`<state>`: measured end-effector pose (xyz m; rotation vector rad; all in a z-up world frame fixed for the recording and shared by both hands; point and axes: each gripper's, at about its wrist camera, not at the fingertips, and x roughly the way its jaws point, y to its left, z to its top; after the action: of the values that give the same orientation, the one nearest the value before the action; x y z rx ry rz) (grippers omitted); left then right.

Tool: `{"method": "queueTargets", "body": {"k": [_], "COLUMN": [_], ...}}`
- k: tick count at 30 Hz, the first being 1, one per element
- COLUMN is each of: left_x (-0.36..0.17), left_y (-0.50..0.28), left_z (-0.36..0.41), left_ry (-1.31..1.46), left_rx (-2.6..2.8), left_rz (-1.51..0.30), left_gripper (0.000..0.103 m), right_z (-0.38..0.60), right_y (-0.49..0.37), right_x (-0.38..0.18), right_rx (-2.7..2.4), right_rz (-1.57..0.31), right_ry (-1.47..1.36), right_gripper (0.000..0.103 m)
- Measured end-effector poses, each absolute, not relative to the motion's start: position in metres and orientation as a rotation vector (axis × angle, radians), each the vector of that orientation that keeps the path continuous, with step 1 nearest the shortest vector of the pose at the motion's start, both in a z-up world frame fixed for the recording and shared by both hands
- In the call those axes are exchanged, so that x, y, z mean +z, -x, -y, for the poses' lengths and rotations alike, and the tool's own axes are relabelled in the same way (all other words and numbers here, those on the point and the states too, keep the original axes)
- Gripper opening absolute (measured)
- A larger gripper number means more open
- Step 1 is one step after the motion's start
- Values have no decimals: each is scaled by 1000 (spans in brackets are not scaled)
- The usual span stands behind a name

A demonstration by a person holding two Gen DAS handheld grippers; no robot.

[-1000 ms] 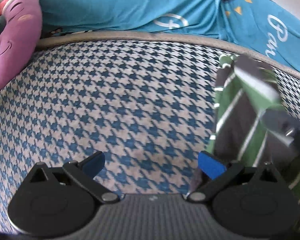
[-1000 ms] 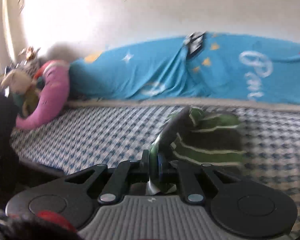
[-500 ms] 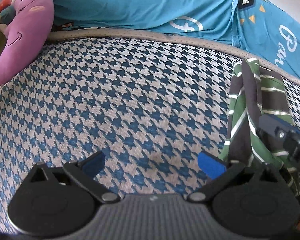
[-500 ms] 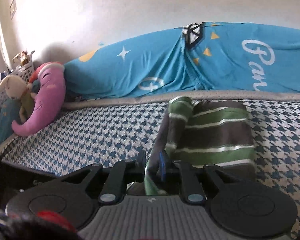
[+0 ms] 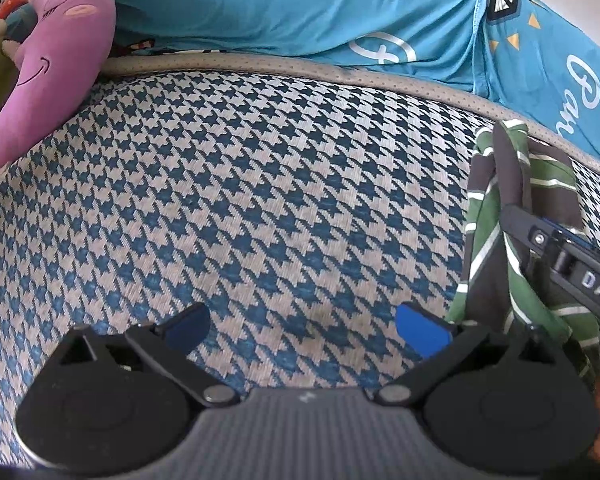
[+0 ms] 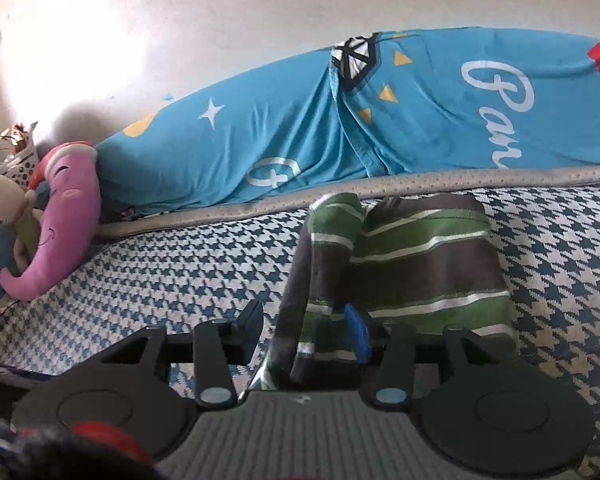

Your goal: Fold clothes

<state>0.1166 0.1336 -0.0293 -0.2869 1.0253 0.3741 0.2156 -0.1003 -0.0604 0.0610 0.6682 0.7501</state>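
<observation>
A green, grey and white striped garment [image 6: 420,264] lies folded on the blue-and-white houndstooth mattress [image 5: 220,184]. One flap of it rises toward the camera and passes between the fingers of my right gripper [image 6: 305,324]. Those fingers stand apart and open, and the cloth hangs loose in the gap close to the blue right pad [image 6: 358,334]. In the left wrist view the same garment [image 5: 496,216] is at the far right, with the right gripper's black body [image 5: 560,256] over it. My left gripper [image 5: 304,324] is open and holds nothing, low over bare mattress to the left of the garment.
Blue printed bedding [image 6: 380,120] lies bunched along the wall behind the mattress's beige piping [image 5: 260,64]. A purple plush toy [image 6: 64,216] and a beige teddy [image 6: 0,200] sit at the left end. Houndstooth mattress stretches left of the garment.
My right gripper, shut on the garment's flap in both earlier frames, has opened, and the flap now sits loose between its fingers. The left gripper stayed open and drifted slightly.
</observation>
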Motion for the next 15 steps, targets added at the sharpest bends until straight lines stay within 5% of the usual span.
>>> {"method": "queueTargets", "body": {"k": [2, 5, 12, 15], "left_x": [-30, -31, -27, -28], "left_y": [-117, -117, -118, -119], "left_z": [-135, -136, -132, -131], "left_ry": [291, 298, 295, 286], "left_rx": [373, 371, 365, 366], "left_rz": [-1029, -1033, -1022, -1024], "left_gripper": [103, 103, 103, 103], "right_z": [98, 95, 100, 97], "right_y": [-218, -216, -197, -204], "right_x": [-64, -63, -38, -43], "right_rx": [749, 723, 638, 725], "right_rz": [-674, -650, -491, -560], "right_ry": [-70, -39, -1, -25], "right_gripper": [41, 11, 10, 14]}}
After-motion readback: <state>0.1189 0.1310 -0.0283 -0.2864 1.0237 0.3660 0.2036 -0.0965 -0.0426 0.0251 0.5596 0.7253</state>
